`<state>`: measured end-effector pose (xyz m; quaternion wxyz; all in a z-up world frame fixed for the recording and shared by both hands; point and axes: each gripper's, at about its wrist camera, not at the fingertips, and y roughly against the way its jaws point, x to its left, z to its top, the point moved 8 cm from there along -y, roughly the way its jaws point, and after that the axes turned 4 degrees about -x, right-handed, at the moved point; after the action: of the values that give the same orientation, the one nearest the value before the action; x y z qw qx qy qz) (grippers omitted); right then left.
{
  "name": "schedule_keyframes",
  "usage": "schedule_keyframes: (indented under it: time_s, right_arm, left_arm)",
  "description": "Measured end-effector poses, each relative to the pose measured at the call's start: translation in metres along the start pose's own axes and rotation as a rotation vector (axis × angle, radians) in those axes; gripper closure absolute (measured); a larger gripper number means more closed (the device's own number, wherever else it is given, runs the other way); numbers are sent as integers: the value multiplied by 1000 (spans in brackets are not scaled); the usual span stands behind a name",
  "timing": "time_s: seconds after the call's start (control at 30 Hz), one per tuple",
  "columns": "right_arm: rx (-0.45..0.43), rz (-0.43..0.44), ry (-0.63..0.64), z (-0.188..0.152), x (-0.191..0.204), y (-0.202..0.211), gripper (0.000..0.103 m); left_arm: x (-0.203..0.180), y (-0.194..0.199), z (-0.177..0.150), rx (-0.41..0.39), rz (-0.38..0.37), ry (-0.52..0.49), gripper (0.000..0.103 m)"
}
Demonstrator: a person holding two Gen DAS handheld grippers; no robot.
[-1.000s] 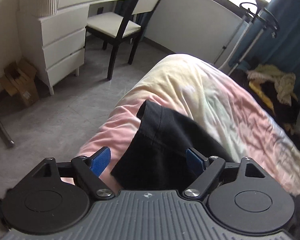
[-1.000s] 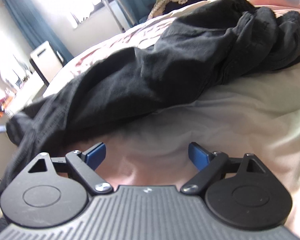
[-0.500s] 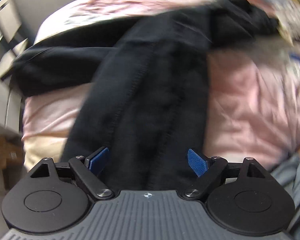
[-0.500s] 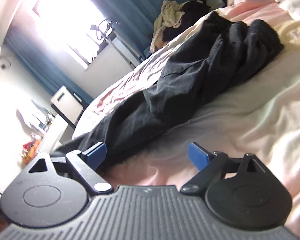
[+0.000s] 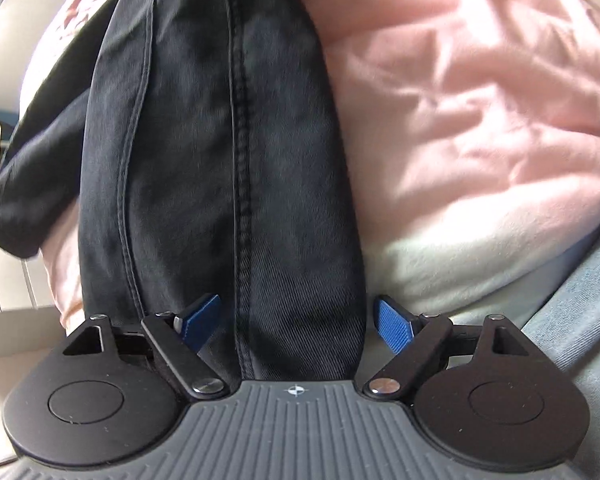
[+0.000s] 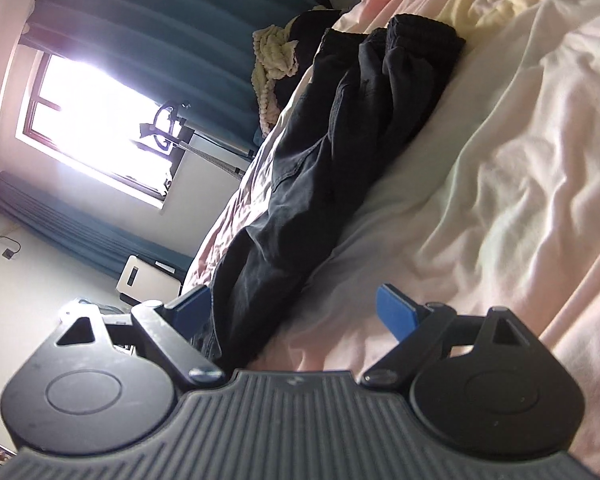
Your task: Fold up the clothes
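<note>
The left gripper [image 5: 296, 320] has its jaws apart astride a leg of the black trousers [image 5: 220, 140], which lie lengthwise on the pink bed [image 5: 480, 100]. The right gripper [image 6: 296, 312] also has its jaws apart, low over the bed with the trousers' end between them.

The bed [image 5: 480, 128] carries everything here, covered by a rumpled sheet [image 6: 512, 184] of pink, cream and pale yellow patches. Directly on it lie dark trousers [image 5: 228, 140], stretched lengthwise (one leg laid over the other near the bed's edge), their far end bunched. Beyond sits a heap of clothes [image 6: 276, 60].
</note>
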<state>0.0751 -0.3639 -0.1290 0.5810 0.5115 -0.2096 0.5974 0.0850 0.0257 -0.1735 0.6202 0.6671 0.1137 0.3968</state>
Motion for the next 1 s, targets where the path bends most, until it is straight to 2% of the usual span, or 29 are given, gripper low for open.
schedule_keyframes:
  time_s: [0.23, 0.3, 0.4, 0.47, 0.53, 0.6, 0.7, 0.83, 1.0]
  right_arm:
    - [4, 3, -9, 0, -3, -3, 13]
    - [5, 1, -12, -1, -3, -3, 13]
    - [7, -3, -14, -1, -4, -4, 13]
    - [11, -5, -12, -2, -4, -5, 13]
    - [18, -7, -11, -3, -3, -6, 13]
    - [23, -6, -12, -4, -3, -7, 13]
    - [27, -2, -17, -5, -3, -8, 13]
    - [33, 4, -24, -6, -3, -8, 13]
    - [40, 11, -32, -7, -3, -9, 13]
  left_arm:
    - [14, -4, -17, -24, 60, -1, 22]
    - [22, -2, -22, -39, 81, 12, 27]
    - [35, 1, -30, -61, 113, 33, 43]
    - [43, 4, -35, -76, 135, 46, 61]
    - [48, 10, -40, -94, 178, 39, 73]
    - [59, 21, -42, -123, 219, 34, 73]
    - [70, 32, -36, -160, 312, 19, 83]
    - [95, 44, -35, -168, 414, 16, 90]
    - [146, 64, -27, -173, 566, 40, 96]
